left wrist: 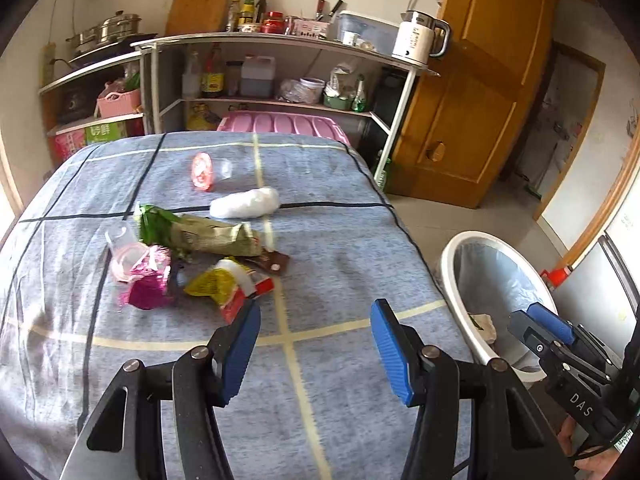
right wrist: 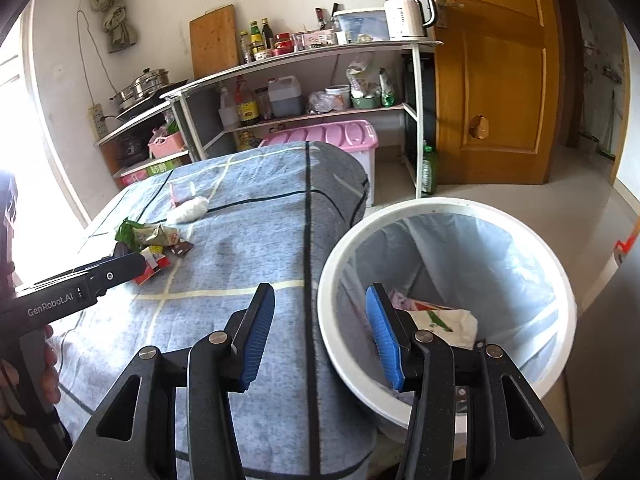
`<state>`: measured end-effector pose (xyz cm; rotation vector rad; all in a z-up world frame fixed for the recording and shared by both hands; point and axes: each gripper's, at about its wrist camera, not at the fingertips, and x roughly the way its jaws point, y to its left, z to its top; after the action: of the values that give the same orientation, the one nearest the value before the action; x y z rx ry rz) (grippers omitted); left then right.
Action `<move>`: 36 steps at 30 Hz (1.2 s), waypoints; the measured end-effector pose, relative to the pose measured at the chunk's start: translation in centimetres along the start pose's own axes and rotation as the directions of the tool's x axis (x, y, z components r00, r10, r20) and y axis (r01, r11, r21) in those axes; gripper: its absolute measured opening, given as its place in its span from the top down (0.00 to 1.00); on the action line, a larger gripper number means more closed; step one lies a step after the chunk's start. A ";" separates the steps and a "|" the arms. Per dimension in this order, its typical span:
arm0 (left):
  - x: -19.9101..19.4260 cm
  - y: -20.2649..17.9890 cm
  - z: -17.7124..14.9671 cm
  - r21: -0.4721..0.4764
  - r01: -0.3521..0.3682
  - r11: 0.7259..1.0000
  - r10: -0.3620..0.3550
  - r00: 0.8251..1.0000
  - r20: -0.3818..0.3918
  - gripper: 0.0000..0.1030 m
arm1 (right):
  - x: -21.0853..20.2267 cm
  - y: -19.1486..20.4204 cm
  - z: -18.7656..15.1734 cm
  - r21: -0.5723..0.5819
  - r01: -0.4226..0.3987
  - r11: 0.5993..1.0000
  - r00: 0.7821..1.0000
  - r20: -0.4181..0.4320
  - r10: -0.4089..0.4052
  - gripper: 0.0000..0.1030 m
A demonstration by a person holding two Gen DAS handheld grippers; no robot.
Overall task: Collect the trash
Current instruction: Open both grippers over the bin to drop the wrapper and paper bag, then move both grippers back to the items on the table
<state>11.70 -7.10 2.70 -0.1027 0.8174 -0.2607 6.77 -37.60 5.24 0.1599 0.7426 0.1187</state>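
Trash lies on the blue checked cloth (left wrist: pixel 340 264): a green wrapper (left wrist: pixel 200 234), a yellow and red wrapper (left wrist: pixel 228 284), a pink wrapper (left wrist: pixel 148 288), a brown wrapper (left wrist: pixel 274 262), a white wad (left wrist: pixel 246 203) and a clear cup with a red lid (left wrist: pixel 204 170). My left gripper (left wrist: pixel 316 344) is open and empty, just in front of the yellow and red wrapper. My right gripper (right wrist: pixel 320 332) is open and empty above the rim of the white bin (right wrist: pixel 448 304), which holds a white wrapper (right wrist: pixel 440 320). The bin also shows in the left wrist view (left wrist: pixel 460 280).
A metal shelf rack (left wrist: pixel 276 80) with bottles, a kettle (left wrist: pixel 420 38) and a pink storage box (left wrist: pixel 280 124) stands behind the table. A wooden door (right wrist: pixel 492 72) stands at the right. A clear cup (left wrist: pixel 120 248) lies by the pink wrapper.
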 end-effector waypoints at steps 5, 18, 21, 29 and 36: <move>-1.1 3.4 -0.1 -0.024 -0.061 0.998 0.061 0.998 0.022 0.45 | 1.5 2.8 0.3 -0.030 -0.044 0.999 0.999 -0.016 0.044 0.50; 0.3 10.9 -0.4 -0.146 -0.103 0.984 0.102 0.995 -0.016 0.40 | 6.7 8.4 1.4 -0.084 -0.145 0.986 0.985 -0.102 0.137 0.49; 0.8 11.2 -0.1 -0.146 -0.097 0.985 0.096 0.995 -0.017 0.40 | 7.6 9.5 1.6 -0.106 -0.168 0.980 0.982 -0.105 0.157 0.49; 3.6 11.1 1.4 -0.120 -0.103 0.987 0.096 0.994 -0.057 0.40 | 9.4 10.8 2.4 -0.118 -0.173 0.978 0.980 -0.123 0.158 0.49; 4.3 11.7 1.3 -0.134 -0.101 0.986 0.093 0.994 -0.065 0.43 | 10.4 11.4 2.8 -0.124 -0.188 0.974 0.975 -0.140 0.170 0.49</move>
<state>17.74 3.04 -1.66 -0.1843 0.8960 -0.1162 15.70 -25.03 2.47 0.0893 0.8450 0.3540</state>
